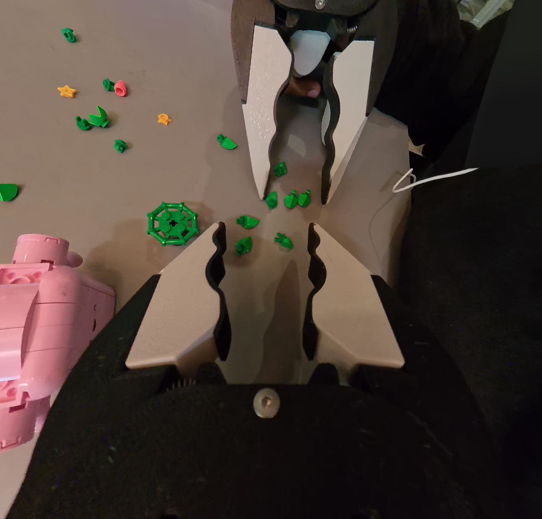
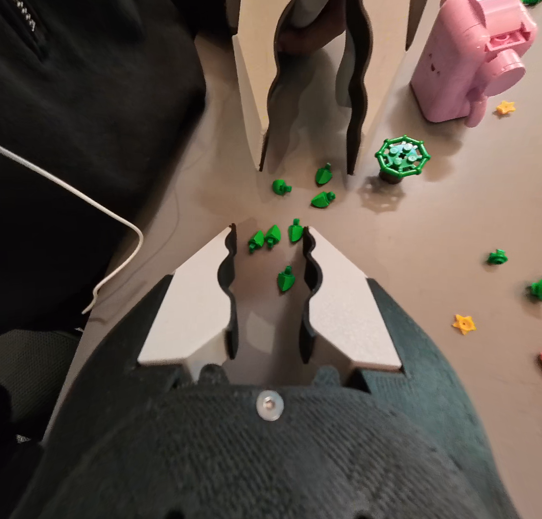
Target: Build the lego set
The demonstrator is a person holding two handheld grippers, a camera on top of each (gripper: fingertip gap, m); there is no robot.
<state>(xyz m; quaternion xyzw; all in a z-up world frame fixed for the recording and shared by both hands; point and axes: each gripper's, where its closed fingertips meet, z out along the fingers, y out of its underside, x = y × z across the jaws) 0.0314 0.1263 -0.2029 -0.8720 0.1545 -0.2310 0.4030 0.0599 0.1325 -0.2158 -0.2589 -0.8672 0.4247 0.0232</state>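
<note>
Left wrist view: left gripper [image 1: 266, 229] jaws apart, empty, over scattered green leaf pieces [image 1: 244, 245] on the grey table [image 1: 176, 65]; green web wheel [image 1: 172, 224] just left. Judgement — isolate one leaf, pinch its stem squarely.

Right wrist view: right gripper [image 2: 268, 230] jaws apart, one leaf [image 2: 285, 280] between them, untouched — small, glossy, pointed.
</note>
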